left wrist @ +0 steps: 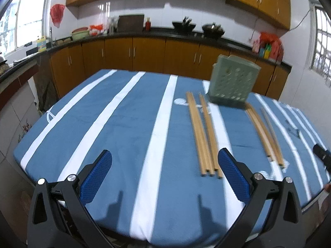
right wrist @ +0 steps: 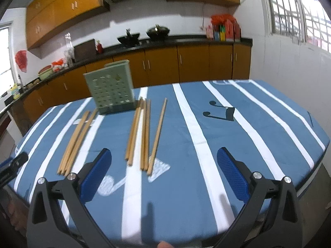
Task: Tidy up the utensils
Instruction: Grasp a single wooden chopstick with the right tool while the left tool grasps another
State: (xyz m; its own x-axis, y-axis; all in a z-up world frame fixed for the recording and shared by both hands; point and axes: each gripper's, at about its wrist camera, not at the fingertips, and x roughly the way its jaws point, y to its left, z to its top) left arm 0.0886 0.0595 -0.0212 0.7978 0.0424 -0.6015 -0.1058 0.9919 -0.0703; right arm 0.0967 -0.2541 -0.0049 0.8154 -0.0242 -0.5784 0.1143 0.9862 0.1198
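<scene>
While both grippers hang above the near edge of the table, nothing is held in either one. The left gripper has its jaws wide apart, and its blue pads have only cloth between them. The right gripper has its jaws wide apart too, with nothing between its pads.

The table has a blue cloth with white stripes running from near to far. A green holder with many holes in its side stands upright toward the far side of the table. In the right view the holder sits far and to the left.

The chopsticks lie flat on the cloth in two bunches, with their far tips close to the holder. In the left view, one bunch lies just left of the gripper's right pad, and its near ends are close to that pad. The other bunch lies farther right, well apart from the first. In the right view, the left bunch ends near the gripper's left pad. The other bunch lies in the middle, and one stick in it leans a little away from the rest.

Behind the table runs a dark counter with orange cupboards under it, and two black woks sit on it.
</scene>
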